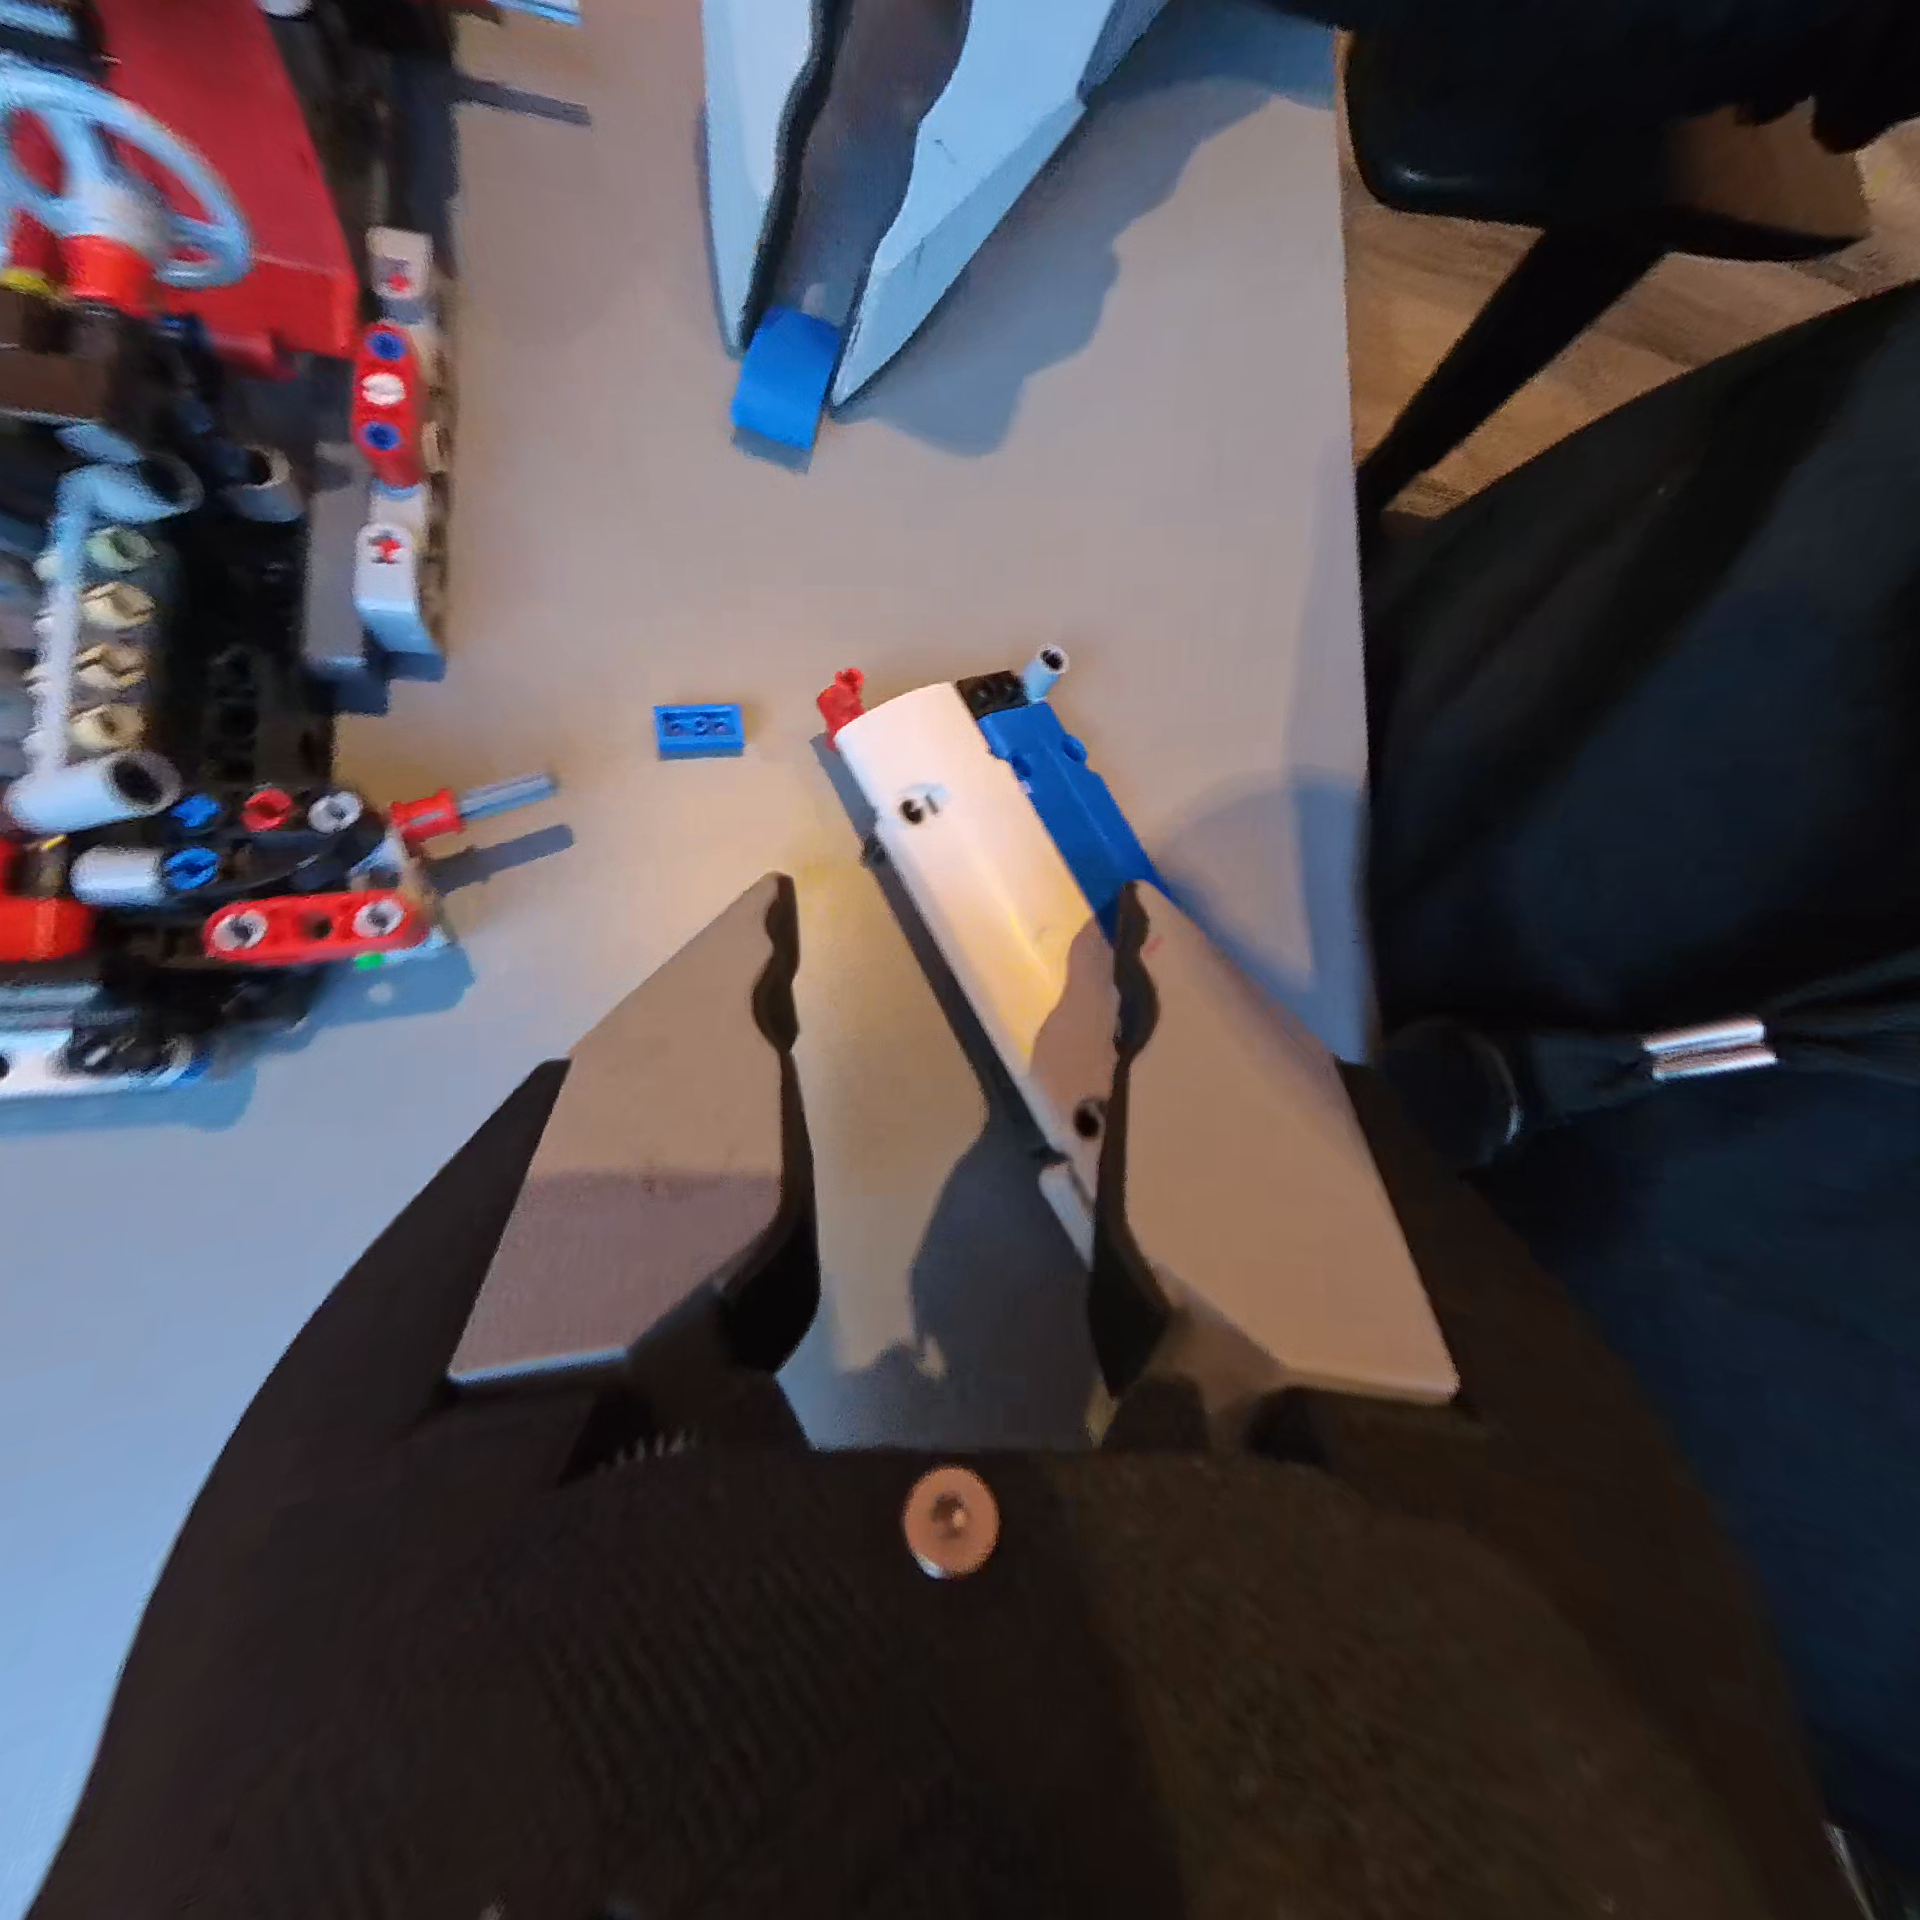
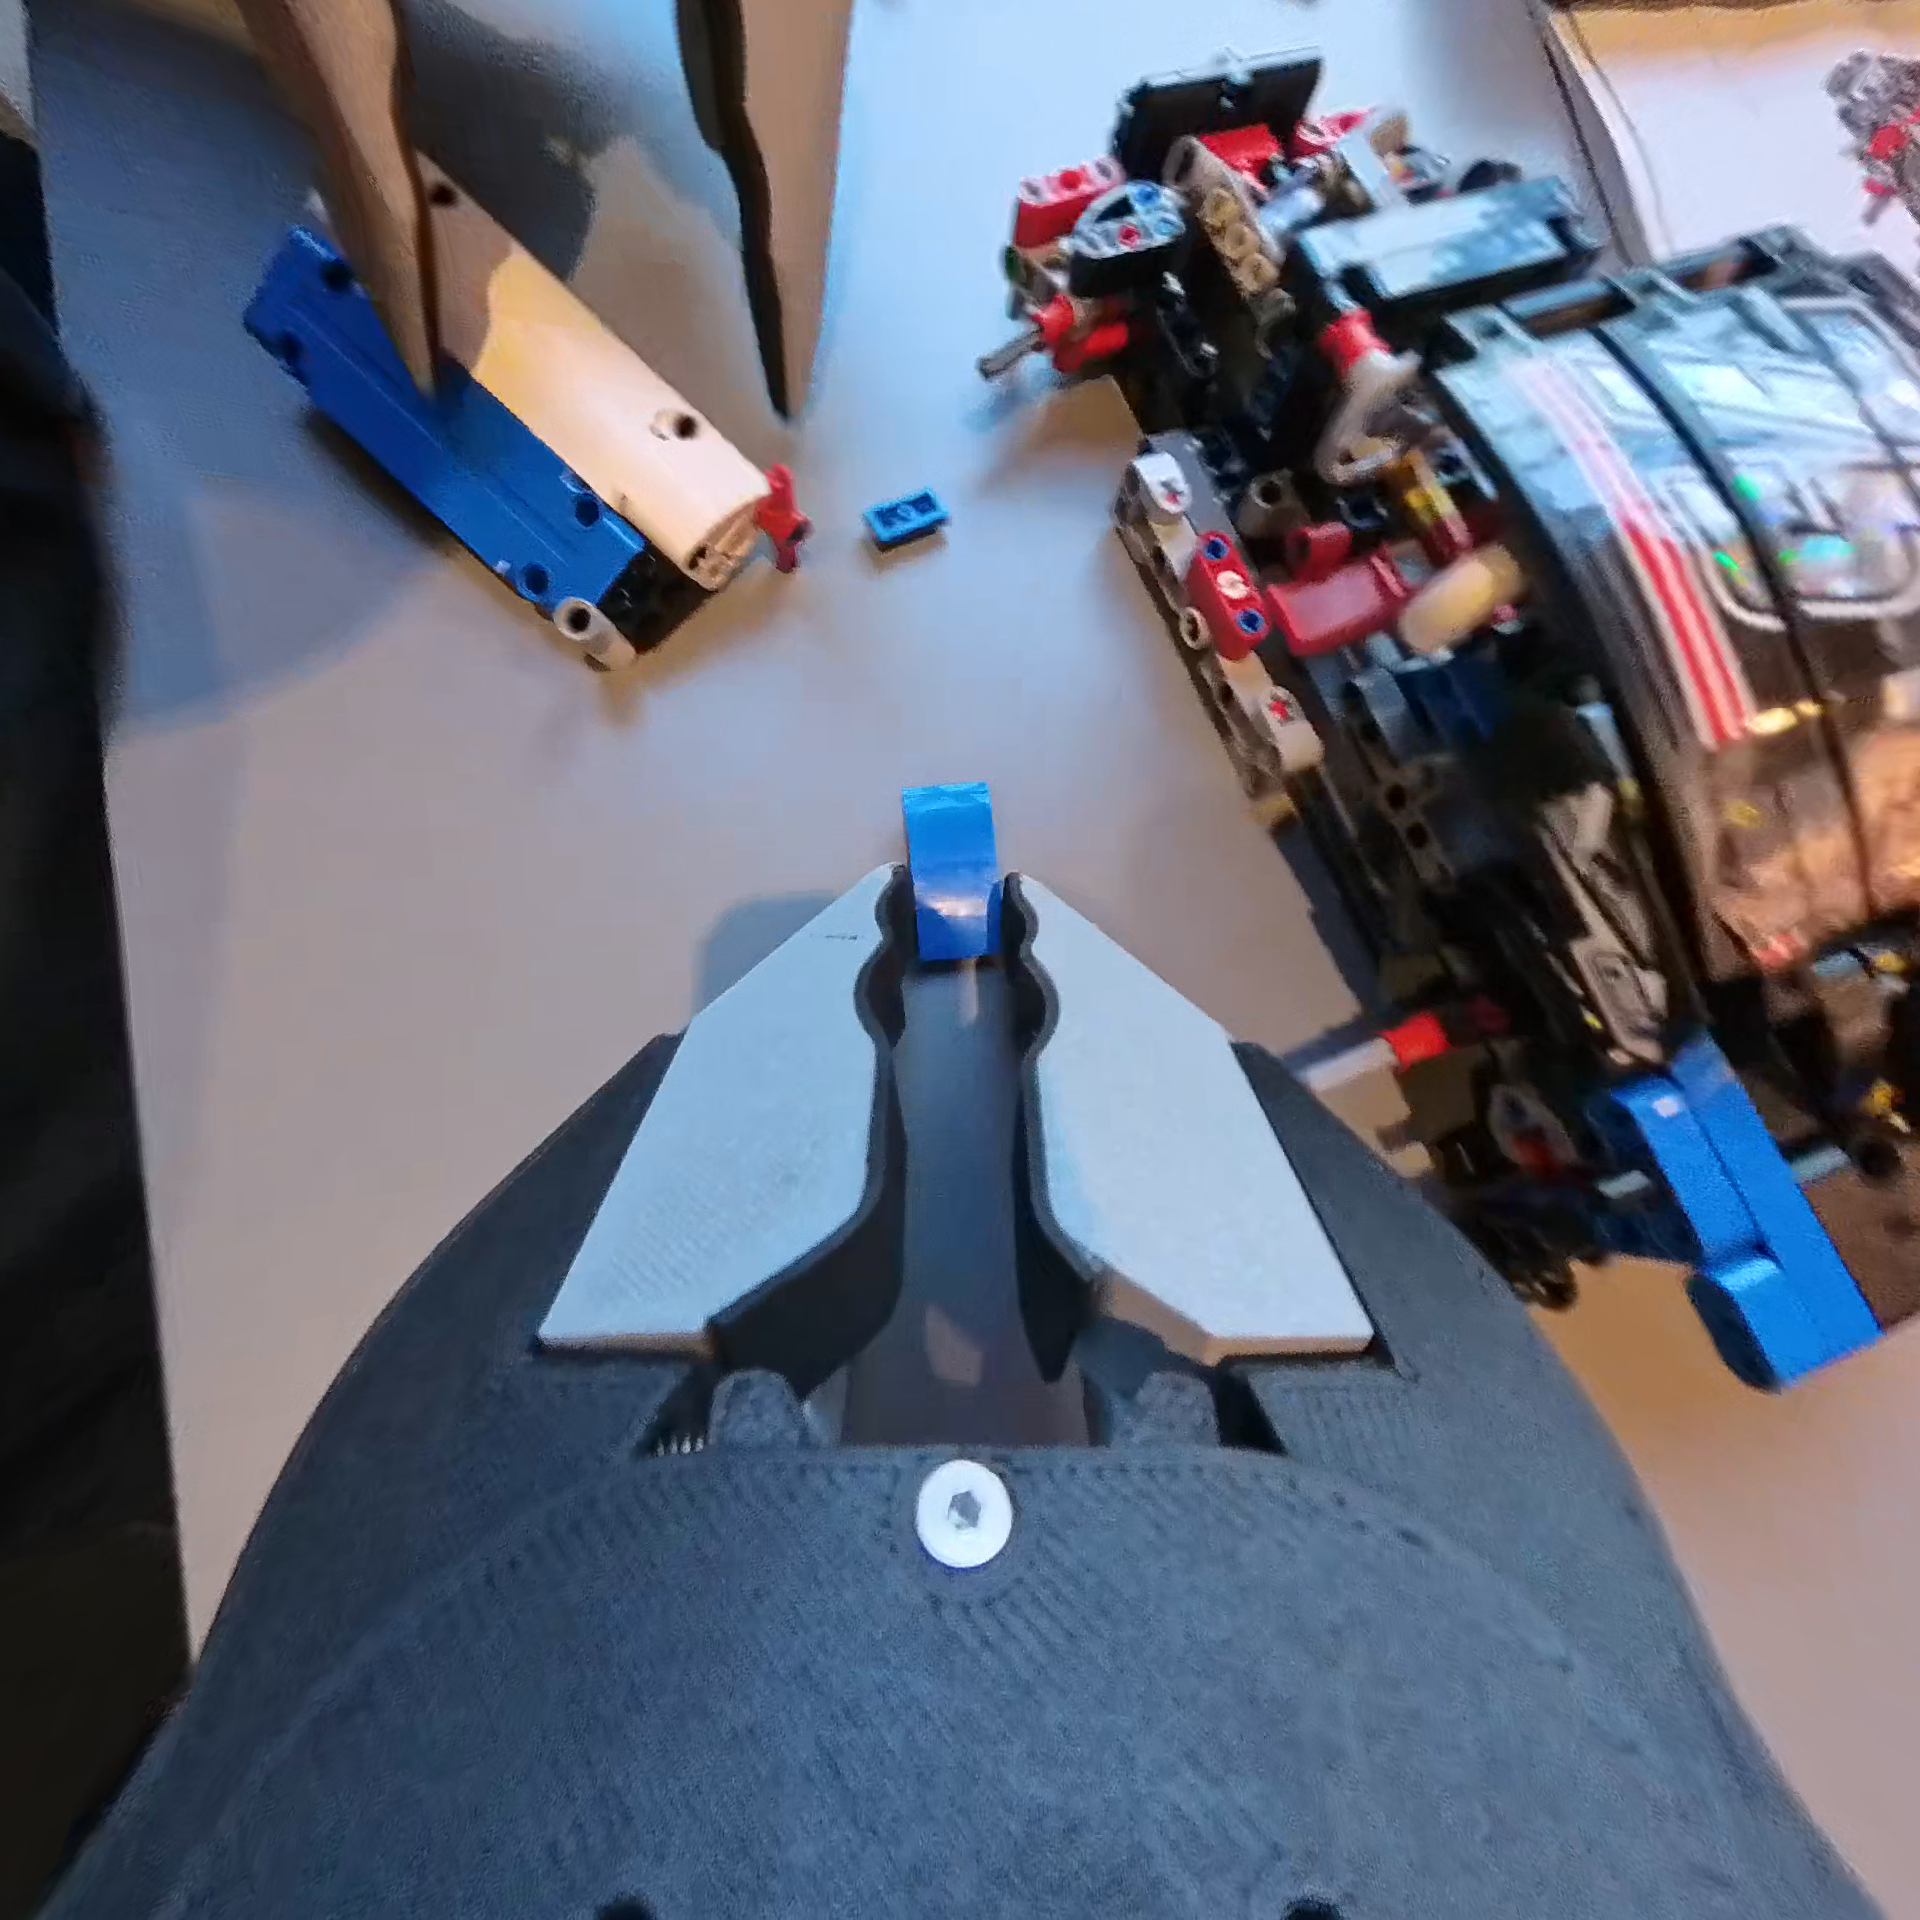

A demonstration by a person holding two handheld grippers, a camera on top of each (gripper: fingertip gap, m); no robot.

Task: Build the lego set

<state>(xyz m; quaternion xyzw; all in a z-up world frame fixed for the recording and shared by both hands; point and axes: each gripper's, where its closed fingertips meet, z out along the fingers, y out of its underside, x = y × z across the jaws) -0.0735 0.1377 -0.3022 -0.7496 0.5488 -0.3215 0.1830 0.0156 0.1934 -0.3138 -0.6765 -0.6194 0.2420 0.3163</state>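
Left wrist view. Noted left of the fingers: large black, red and grey brick-built vehicle model (image 1: 177,582), crowding the tan tabletop (image 1: 582,582). Ahead of the left fingertip: small flat blue two-stud plate (image 1: 699,729), lying apart. Far ahead: right gripper (image 1: 805,358) clamping a curved blue slope brick (image 1: 781,379). Left gripper (image 1: 956,914) spread wide; right finger (image 1: 1132,997) touching a long white-and-blue panel sub-assembly (image 1: 987,862) lying slantwise between the fingers, red pin and grey peg at its far end.

Right wrist view. Right gripper (image 2: 954,899) closed narrow on the blue slope brick (image 2: 951,873), protruding beyond the fingertips. Ahead left: the sub-assembly (image 2: 520,457). Beside its red pin: the blue plate (image 2: 906,515). Right of the fingers: the vehicle model (image 2: 1507,644).
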